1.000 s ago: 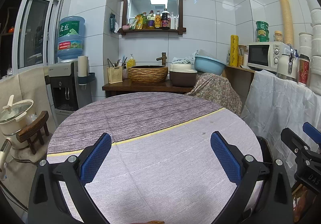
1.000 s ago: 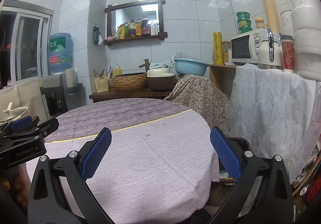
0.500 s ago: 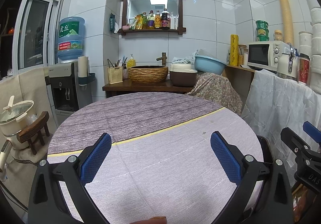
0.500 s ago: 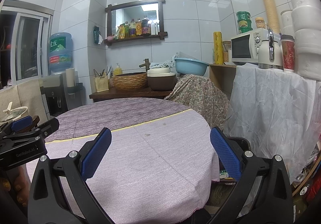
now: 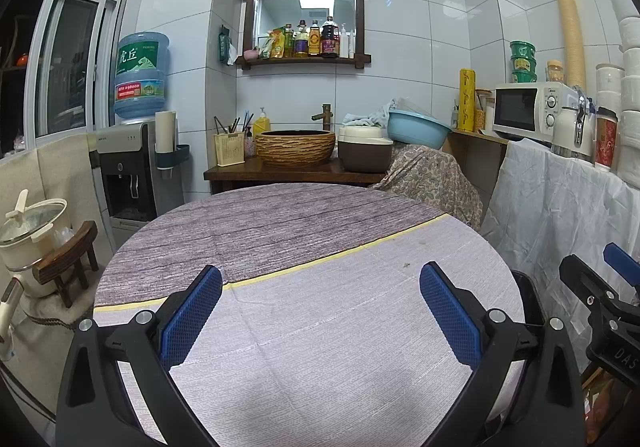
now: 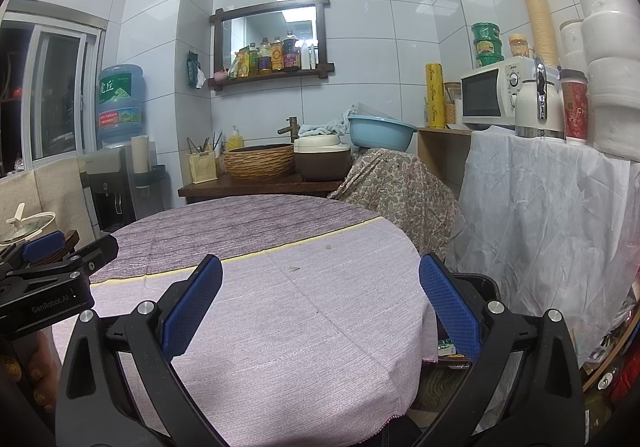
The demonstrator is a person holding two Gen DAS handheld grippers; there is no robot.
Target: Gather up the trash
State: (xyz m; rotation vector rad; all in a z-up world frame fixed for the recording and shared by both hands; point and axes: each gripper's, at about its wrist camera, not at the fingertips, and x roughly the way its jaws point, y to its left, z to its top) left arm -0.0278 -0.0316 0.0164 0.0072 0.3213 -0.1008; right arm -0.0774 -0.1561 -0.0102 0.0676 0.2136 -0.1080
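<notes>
A round table (image 5: pixel 312 327) under a purple-grey cloth fills both views, with only tiny crumbs (image 6: pixel 294 269) on it. My left gripper (image 5: pixel 320 311) hovers open above its near half, nothing between the blue pads. My right gripper (image 6: pixel 320 303) is open too, held over the table's right edge (image 6: pixel 420 287). Behind that edge stands a black bin (image 6: pixel 476 283), with some scraps showing inside. The right gripper shows at the right side of the left wrist view (image 5: pixel 600 303), the left gripper at the left side of the right wrist view (image 6: pixel 52 279).
A wooden counter (image 5: pixel 296 175) with a woven basin (image 5: pixel 295 147), a brown cooker (image 5: pixel 365 153) and a blue bowl (image 5: pixel 416 129) stands behind the table. A water dispenser (image 5: pixel 128 167) is at left, a draped shelf with a microwave (image 5: pixel 528 109) at right.
</notes>
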